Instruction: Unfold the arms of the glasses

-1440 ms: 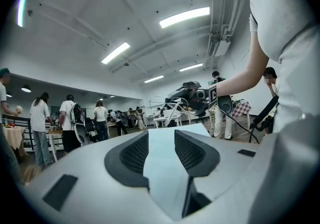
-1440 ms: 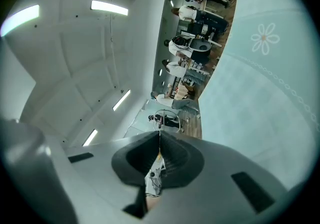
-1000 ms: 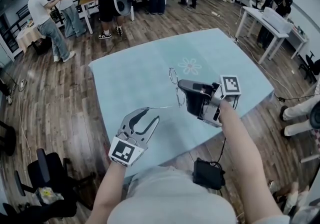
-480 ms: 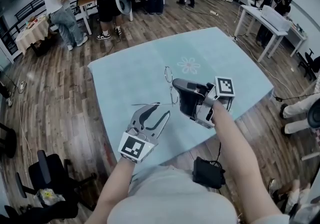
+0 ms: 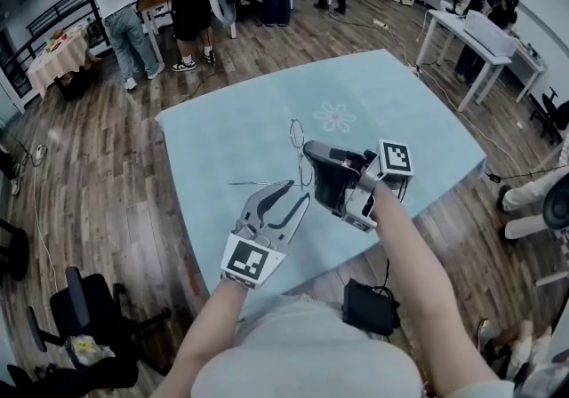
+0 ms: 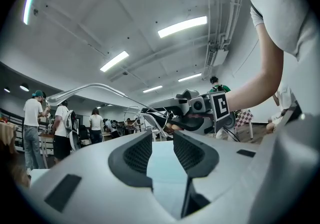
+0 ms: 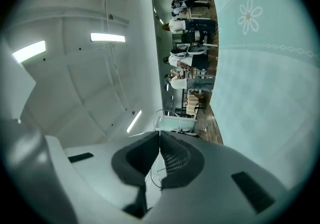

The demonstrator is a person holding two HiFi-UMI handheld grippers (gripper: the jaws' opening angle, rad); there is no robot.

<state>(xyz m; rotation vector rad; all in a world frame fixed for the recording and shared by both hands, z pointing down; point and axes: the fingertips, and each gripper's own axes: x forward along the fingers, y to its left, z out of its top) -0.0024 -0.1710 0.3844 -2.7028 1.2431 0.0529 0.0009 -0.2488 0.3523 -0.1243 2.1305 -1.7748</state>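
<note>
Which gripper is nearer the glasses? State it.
Right: the right gripper is shut on the glasses frame. The left gripper, jaws apart, empty, having just been closing slightly, sits close beside the swung-out arm.

Glasses (image 5: pixel 302 165): thin metal wire frame, round lenses. Suspended in air, turned on edge. One arm unfolded, projecting leftward.

right gripper (image 7: pixel 160 137): pinched on glasses frame (image 7: pixel 163 111) | flowered blue tablecloth (image 7: pixel 260 93) at right
</note>
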